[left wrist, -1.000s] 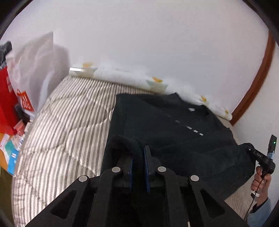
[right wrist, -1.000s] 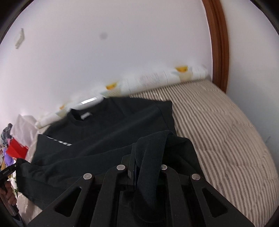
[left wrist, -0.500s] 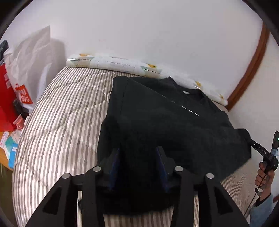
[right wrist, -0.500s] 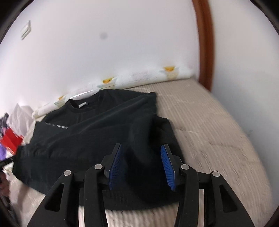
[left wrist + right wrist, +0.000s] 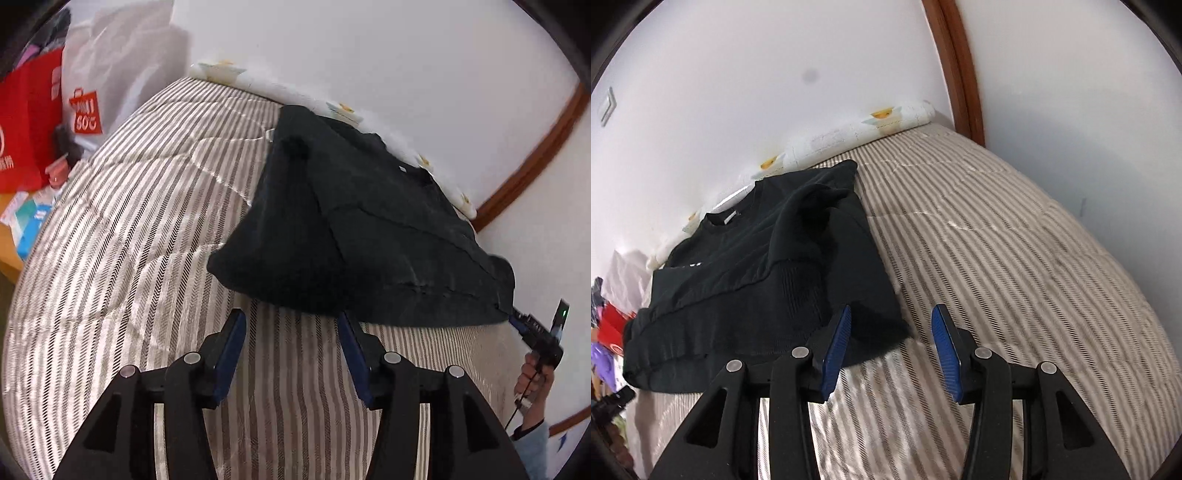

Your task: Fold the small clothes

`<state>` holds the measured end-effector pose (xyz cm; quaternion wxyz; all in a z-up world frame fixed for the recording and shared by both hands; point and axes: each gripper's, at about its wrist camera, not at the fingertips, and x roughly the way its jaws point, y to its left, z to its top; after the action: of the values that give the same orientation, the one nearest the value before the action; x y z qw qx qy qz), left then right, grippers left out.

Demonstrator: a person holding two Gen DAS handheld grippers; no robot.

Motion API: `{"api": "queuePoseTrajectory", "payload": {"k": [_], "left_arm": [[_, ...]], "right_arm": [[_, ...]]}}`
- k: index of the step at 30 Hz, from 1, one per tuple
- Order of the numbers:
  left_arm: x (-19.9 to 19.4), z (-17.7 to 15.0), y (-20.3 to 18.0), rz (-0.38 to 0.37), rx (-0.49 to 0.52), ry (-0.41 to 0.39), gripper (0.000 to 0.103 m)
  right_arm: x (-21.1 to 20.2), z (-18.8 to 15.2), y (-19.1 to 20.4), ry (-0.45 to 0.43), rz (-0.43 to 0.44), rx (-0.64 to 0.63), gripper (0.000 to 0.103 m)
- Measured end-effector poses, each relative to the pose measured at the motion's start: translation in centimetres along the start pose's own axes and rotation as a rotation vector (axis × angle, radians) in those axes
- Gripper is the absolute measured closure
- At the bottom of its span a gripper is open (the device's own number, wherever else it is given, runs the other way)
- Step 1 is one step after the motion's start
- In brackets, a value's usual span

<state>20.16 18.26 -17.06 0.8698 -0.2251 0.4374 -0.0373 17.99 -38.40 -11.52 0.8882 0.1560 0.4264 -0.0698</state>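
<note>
Folding progress: first fold laid, both grippers empty

Left wrist: your left gripper (image 5: 291, 332) is opening, nothing between the pads; the black top (image 5: 354, 236) lies doubled on the striped bed (image 5: 122, 236).

Right wrist: your right gripper (image 5: 890, 332) stands part open and empty, hem corner just beside it. Further folds likely remain.

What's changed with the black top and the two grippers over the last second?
Both grippers let go: the left gripper, jaws opening, and the right gripper have pulled back with nothing between them. The black knit top now lies folded on the striped bed cover, which stayed put.
</note>
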Motion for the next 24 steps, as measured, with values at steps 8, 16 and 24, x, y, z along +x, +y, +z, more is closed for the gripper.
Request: {"api": "queuePoseTrajectory", "payload": {"k": [8,16,24], "left_arm": [[2.8,2.1,0.6,-0.067,-0.091,-0.033,0.053],[2.3,2.5,-0.4,-0.049,-0.096,-0.054,0.093],[-0.7,0.3,-0.1,-0.061,-0.070,-0.048,0.093]], "right_arm": [[3.3,1.1,1.0,0.050,0.016,0.091,0.060],[2.3,0.9,0.8,0.018,0.089,0.091,0.090],[-1.8,-1.3,0.4,0.008,0.122,0.097,0.091]]}}
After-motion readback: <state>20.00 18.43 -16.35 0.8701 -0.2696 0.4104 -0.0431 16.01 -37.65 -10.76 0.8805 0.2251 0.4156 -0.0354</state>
